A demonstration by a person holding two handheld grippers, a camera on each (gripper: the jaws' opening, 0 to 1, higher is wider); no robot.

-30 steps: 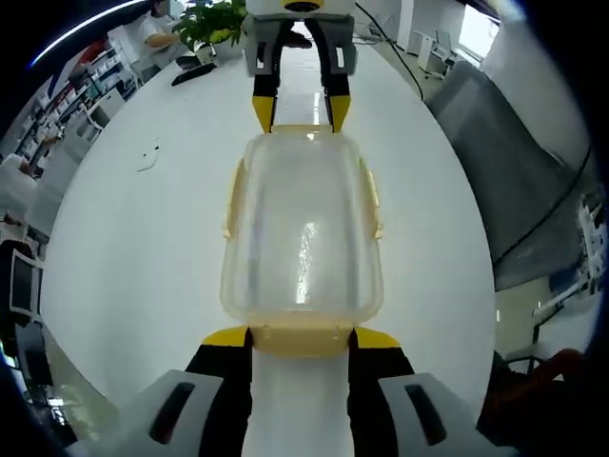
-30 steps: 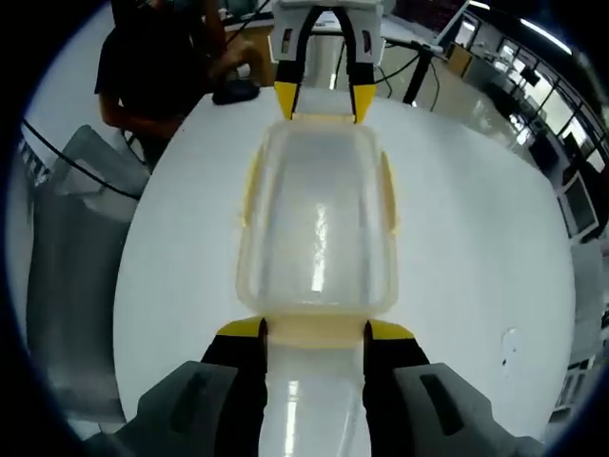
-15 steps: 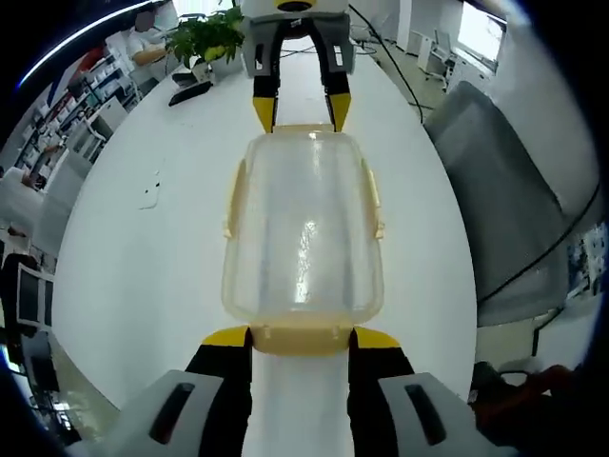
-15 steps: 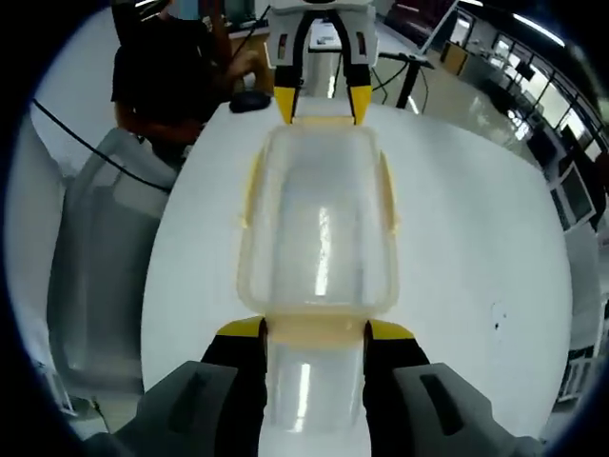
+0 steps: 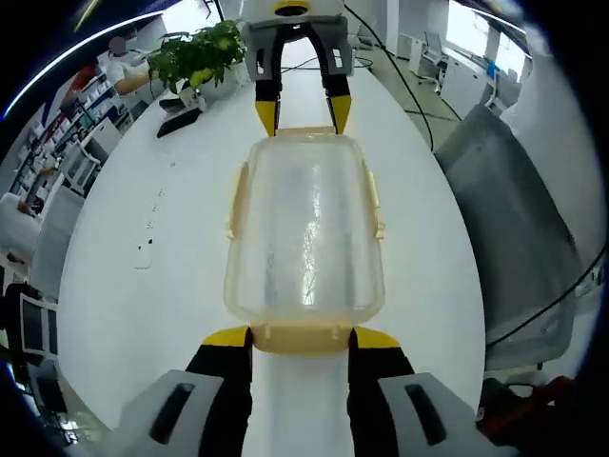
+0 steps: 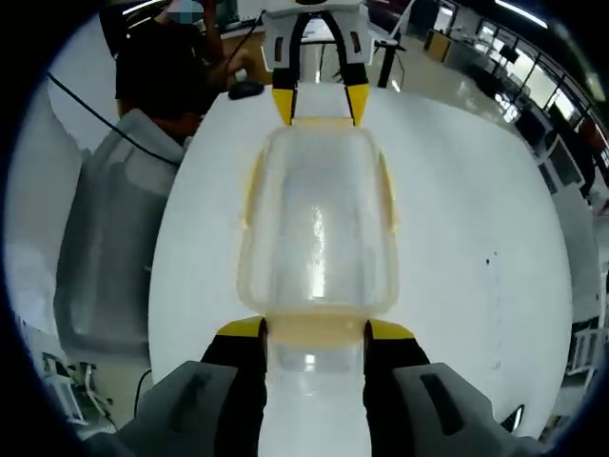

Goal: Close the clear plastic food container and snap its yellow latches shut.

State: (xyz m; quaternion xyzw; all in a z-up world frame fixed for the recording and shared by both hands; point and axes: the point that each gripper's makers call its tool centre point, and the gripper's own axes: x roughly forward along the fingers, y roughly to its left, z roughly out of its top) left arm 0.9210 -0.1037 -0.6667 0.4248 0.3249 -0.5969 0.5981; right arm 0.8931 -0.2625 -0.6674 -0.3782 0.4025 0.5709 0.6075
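In the left gripper view, the clear plastic food container (image 5: 304, 228) lies lengthwise on the white table (image 5: 124, 286), lid on, its yellow latches (image 5: 231, 205) along both long sides. The left gripper (image 5: 302, 340) has its yellow-tipped jaws set either side of the near end latch (image 5: 302, 335), touching it. At the far end the right gripper (image 5: 296, 116) holds the opposite end the same way. A potted plant (image 5: 195, 57) stands near the table's far edge, a grey chair (image 5: 519, 219) beside its right edge

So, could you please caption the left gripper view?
Both tools flank the container at opposite ends on a white table.
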